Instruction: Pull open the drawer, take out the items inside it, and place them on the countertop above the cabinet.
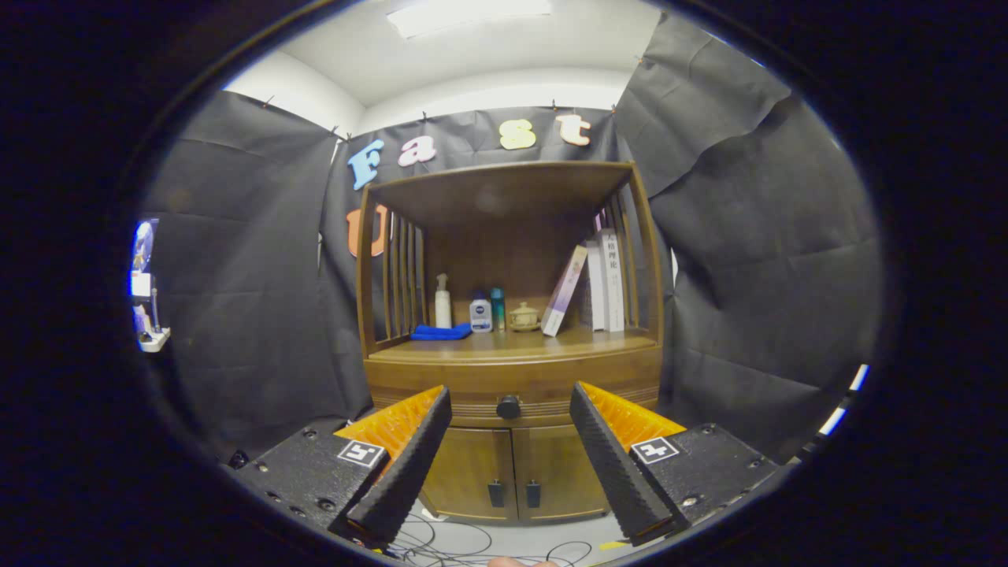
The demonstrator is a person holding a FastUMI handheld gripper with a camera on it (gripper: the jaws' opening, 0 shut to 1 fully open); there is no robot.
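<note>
In the gripper view, the hand-held gripper (510, 417) is held with its fingers spread wide and nothing between them, well short of the wooden cabinet (512, 378). The drawer (472, 394) is seen closed beneath the counter (583, 340), and its dark round knob (508, 407) is framed in the gap between the fingertips, beyond them. The drawer's contents are hidden. On the counter a blue cloth (439, 333), a pump bottle (443, 303), two smaller bottles (481, 315), a small lidded pot (524, 316) and several books (598, 283) are already ranged. The drawer is judged to be stiff, solid wood, likely to slide with some resistance; the knob is small, hard and possibly slippery, so it is best gripped squarely from both sides and pulled straight out. Two lower doors (512, 472) are shut, with cables (457, 543) lying on the floor below.
</note>
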